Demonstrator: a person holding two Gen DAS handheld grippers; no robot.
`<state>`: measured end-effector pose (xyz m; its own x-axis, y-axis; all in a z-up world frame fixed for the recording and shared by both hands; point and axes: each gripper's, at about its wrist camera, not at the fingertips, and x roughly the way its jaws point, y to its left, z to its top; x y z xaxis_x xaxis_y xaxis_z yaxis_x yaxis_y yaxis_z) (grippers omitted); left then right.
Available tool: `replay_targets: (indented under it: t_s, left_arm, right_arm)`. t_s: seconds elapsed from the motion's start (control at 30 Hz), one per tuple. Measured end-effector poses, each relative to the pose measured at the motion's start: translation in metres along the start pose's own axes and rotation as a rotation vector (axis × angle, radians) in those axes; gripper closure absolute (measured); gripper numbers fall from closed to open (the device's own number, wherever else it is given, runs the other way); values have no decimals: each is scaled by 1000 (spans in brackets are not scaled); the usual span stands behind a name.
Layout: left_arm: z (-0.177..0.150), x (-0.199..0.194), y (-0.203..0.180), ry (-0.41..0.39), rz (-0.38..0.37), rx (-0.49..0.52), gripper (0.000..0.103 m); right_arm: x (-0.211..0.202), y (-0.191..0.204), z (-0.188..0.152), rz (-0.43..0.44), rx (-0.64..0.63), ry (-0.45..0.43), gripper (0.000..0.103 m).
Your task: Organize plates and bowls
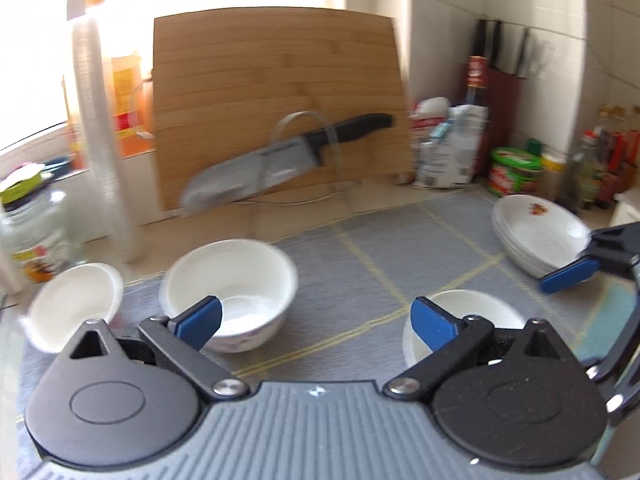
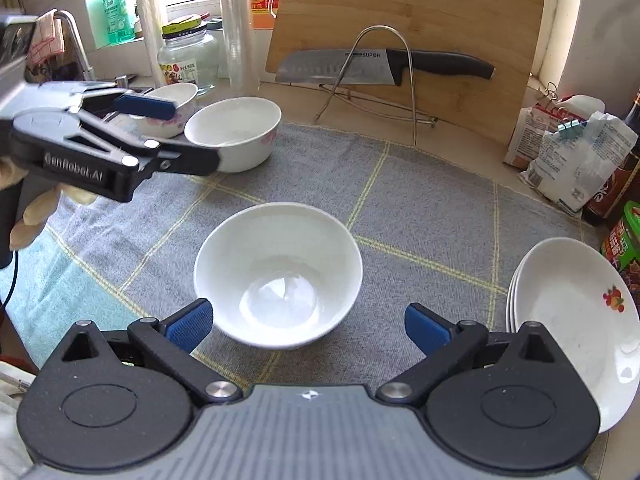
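Note:
A white bowl (image 2: 280, 272) stands upright on the grey checked mat (image 2: 420, 200), just ahead of my right gripper (image 2: 308, 324). That gripper is open, its blue pads wide of the bowl's sides. A stack of white plates (image 2: 576, 320) with a flower print sits to its right. My left gripper (image 2: 180, 134), held by a gloved hand, hovers open at the left, in front of a large white bowl (image 2: 236, 132) and a smaller flowered bowl (image 2: 172, 108). In the left wrist view my left gripper (image 1: 316, 320) is open with nothing in it. The large bowl (image 1: 230, 292), small bowl (image 1: 74, 304), near bowl (image 1: 472, 316) and plates (image 1: 536, 236) lie ahead.
A bamboo cutting board (image 2: 408, 12) leans at the back, with a knife (image 2: 360, 66) on a wire rack in front of it. A glass jar (image 2: 186, 56) and a faucet (image 2: 76, 40) stand at the back left. Bags (image 2: 568, 148) and bottles crowd the right side.

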<state>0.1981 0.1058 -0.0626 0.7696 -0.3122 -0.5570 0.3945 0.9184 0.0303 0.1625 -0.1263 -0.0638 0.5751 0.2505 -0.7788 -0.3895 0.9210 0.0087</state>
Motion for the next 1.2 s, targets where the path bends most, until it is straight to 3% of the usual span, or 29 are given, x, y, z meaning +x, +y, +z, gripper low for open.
replay_targets:
  t_s: [0.13, 0.27, 0.67, 1.2]
  left_arm:
    - [-10, -1, 12, 22, 113, -6, 3]
    - [-17, 0, 21, 37, 165, 5, 3]
    - [-18, 29, 37, 73, 147, 0, 3]
    - [-15, 69, 47, 118, 96, 33, 6]
  right_arm:
    - [5, -3, 21, 29, 34, -19, 0]
    - [12, -2, 45, 77, 35, -39, 0]
    - [58, 15, 113, 191, -35, -37, 0]
    - [125, 29, 157, 259, -58, 40, 0]
